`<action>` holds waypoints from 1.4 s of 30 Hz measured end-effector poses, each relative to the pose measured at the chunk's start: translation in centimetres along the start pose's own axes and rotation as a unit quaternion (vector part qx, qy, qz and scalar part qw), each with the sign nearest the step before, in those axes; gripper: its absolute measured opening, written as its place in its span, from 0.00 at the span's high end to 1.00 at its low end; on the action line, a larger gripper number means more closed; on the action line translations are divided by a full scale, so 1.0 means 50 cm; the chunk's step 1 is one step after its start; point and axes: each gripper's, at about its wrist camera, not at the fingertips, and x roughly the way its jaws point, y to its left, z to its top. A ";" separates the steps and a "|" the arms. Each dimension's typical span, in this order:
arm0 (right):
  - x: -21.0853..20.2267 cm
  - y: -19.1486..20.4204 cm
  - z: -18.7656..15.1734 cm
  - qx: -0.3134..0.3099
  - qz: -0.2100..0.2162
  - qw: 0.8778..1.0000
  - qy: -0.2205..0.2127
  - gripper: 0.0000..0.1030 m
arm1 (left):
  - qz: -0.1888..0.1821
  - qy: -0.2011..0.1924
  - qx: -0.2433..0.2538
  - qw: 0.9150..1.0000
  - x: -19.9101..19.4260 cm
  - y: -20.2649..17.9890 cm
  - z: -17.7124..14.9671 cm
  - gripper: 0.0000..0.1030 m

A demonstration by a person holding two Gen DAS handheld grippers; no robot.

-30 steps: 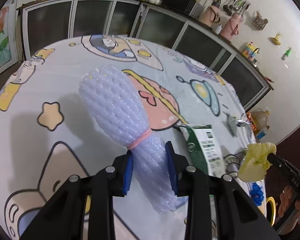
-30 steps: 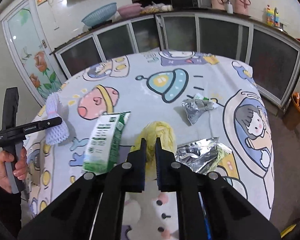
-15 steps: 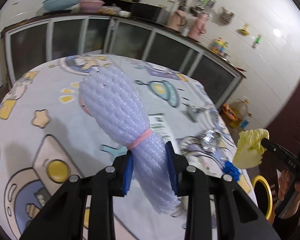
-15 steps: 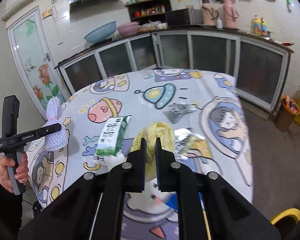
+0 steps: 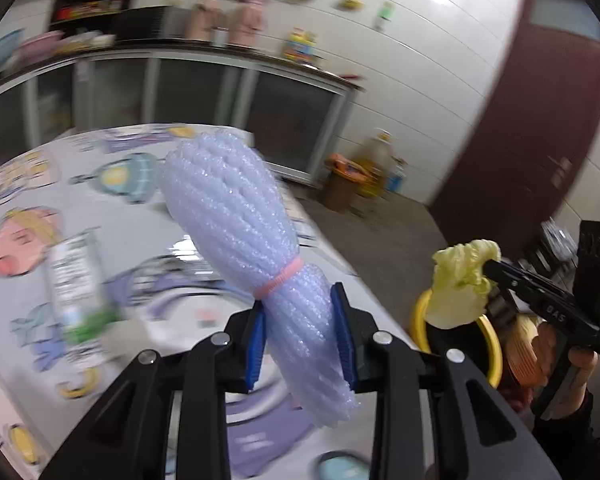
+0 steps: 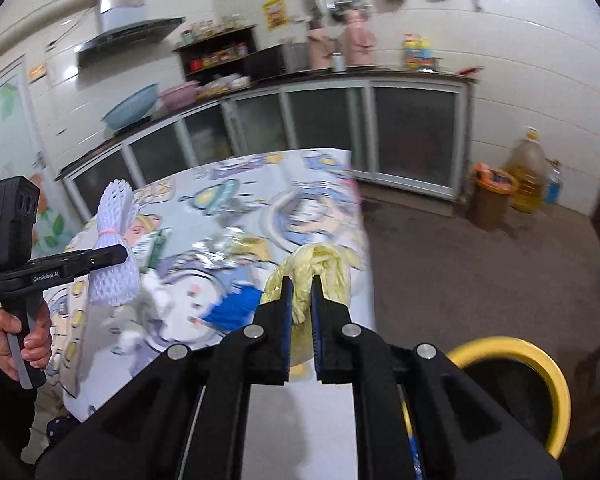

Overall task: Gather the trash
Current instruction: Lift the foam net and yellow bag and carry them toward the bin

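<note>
1. The foam net bundle (image 5: 236, 220) looks feather-light, soft and springy; I judge the waist just below its pink band (image 5: 280, 278) the best hold, since the flared ends would squash and slip
2. It is a white-lilac mesh sleeve, bunched, fanning wide above the band and narrower below
3. The left gripper (image 5: 300, 344) has its blue pads pinched on that waist, holding the bundle up off the table (image 5: 148, 236)
4. The yellow leaf scrap (image 6: 312, 272) is limp, crumpled and thin, likely to tear or slide; the right gripper (image 6: 300, 332) has its jaws nearly together on a fold of it, beyond the table edge
5. A yellow-rimmed bin (image 6: 540, 364) stands on the floor just beside and below the right gripper
6. A green-and-white carton (image 5: 76, 280), foil wrappers (image 6: 220, 246) and a blue scrap (image 6: 236, 308) lie on the cartoon-print cloth
</note>
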 end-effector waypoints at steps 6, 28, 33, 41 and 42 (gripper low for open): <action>-0.073 -0.128 -0.067 0.044 -0.069 0.997 -0.006 0.91 | -0.074 0.038 0.067 0.994 0.120 -0.191 -0.006 0.72; -0.085 -0.376 -0.260 0.178 -0.142 0.972 0.059 0.90 | -0.174 0.125 0.132 0.968 0.367 -0.510 -0.093 0.60; -0.089 -0.395 -0.272 0.191 -0.159 0.967 0.060 0.63 | -0.173 0.119 0.105 0.972 0.373 -0.497 -0.091 0.22; -0.115 -0.408 -0.282 0.211 -0.178 0.960 0.050 0.54 | -0.197 0.135 0.108 0.965 0.371 -0.499 -0.105 0.20; -0.120 -0.409 -0.282 0.212 -0.180 0.959 0.049 0.54 | -0.197 0.133 0.111 0.965 0.367 -0.501 -0.105 0.20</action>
